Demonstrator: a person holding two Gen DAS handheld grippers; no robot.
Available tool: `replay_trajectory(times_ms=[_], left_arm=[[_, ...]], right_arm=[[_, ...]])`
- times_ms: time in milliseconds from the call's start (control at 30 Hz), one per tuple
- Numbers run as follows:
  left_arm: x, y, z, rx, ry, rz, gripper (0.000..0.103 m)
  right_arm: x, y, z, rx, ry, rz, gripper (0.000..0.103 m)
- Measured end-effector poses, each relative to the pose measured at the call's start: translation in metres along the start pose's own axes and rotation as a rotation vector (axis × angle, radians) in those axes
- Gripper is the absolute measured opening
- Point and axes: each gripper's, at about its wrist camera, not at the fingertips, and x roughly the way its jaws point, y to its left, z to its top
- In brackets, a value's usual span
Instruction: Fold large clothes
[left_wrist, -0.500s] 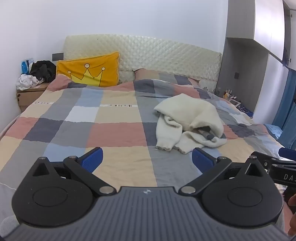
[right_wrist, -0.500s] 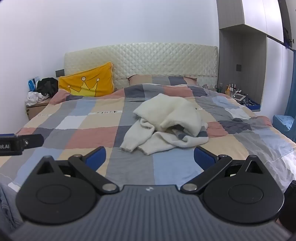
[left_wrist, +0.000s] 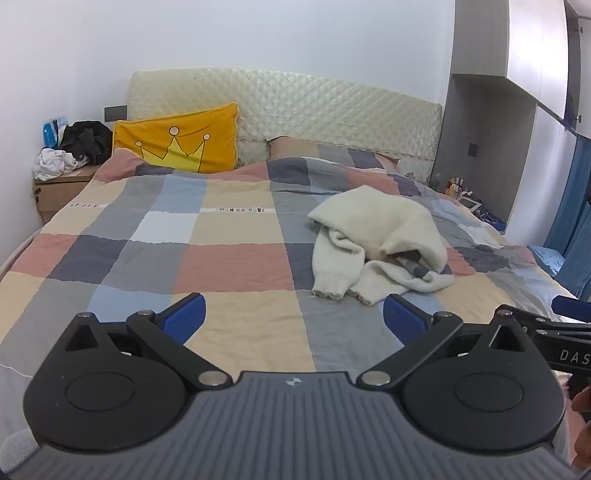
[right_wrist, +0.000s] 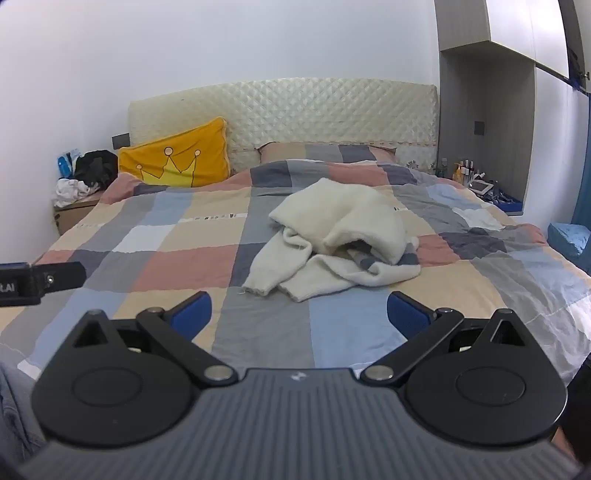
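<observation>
Left wrist view:
Left gripper (left_wrist: 293, 319): fingers spread wide and holding nothing, low over the foot of the bed (left_wrist: 229, 266); likely readied this way to take hold of cloth.
Sweater (left_wrist: 376, 243): a cream knit lying crumpled on the checked quilt, ahead and to the right of this gripper, well apart from it; both cuffs point toward the camera, so they are the nearest parts to pinch.
Right gripper (left_wrist: 569, 325): only its edge shows at the right border, level with the left one.

Right wrist view:
Right gripper (right_wrist: 299, 314): fingers likewise wide apart and empty.
Sweater (right_wrist: 332, 236): almost straight ahead, bunched with one sleeve over the other, so it probably needs spreading flat before any fold.
Pillow (right_wrist: 173, 158): yellow, leaning on the headboard, far from the work.
</observation>
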Motion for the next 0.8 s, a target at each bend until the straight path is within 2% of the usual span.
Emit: replay_trajectory(times_ms=[800], left_arm=[[0.0016, 0.0044, -0.0075, 0.001, 0.000, 0.000, 0.103]], right_arm=[[0.0016, -0.0017, 0.0004, 0.004, 0.006, 0.000, 0.103]])
